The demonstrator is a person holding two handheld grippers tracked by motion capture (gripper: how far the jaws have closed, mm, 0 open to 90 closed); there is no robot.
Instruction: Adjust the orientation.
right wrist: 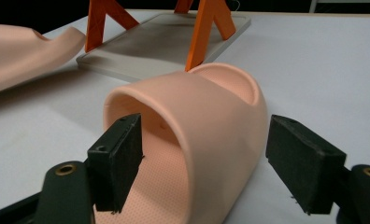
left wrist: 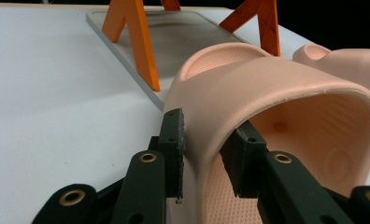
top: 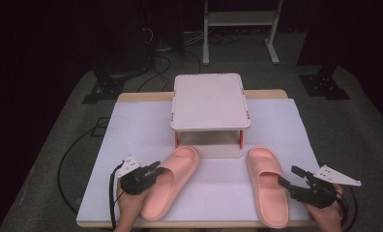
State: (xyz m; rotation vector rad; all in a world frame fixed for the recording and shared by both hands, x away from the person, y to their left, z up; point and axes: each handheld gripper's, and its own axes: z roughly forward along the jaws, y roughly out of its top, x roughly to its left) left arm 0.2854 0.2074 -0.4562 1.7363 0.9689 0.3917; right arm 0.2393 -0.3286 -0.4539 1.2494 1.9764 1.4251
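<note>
Two pink slide slippers lie on the white table. The left slipper (top: 172, 179) (left wrist: 276, 79) lies angled, toe toward the rack. My left gripper (top: 155, 170) (left wrist: 209, 144) is shut on the left edge of its strap, one jaw outside and one inside the opening. The right slipper (top: 266, 188) (right wrist: 211, 107) lies nearly straight. My right gripper (top: 289, 176) (right wrist: 211, 158) is open and straddles the right side of its strap: one jaw is inside the opening and the other stands well clear outside.
A small rack with a white top (top: 209, 99), orange legs (left wrist: 143, 42) and a grey base plate (right wrist: 160, 42) stands just beyond the slippers' toes. White table surface (top: 131, 125) spreads to both sides. Cables and stands sit on the floor behind.
</note>
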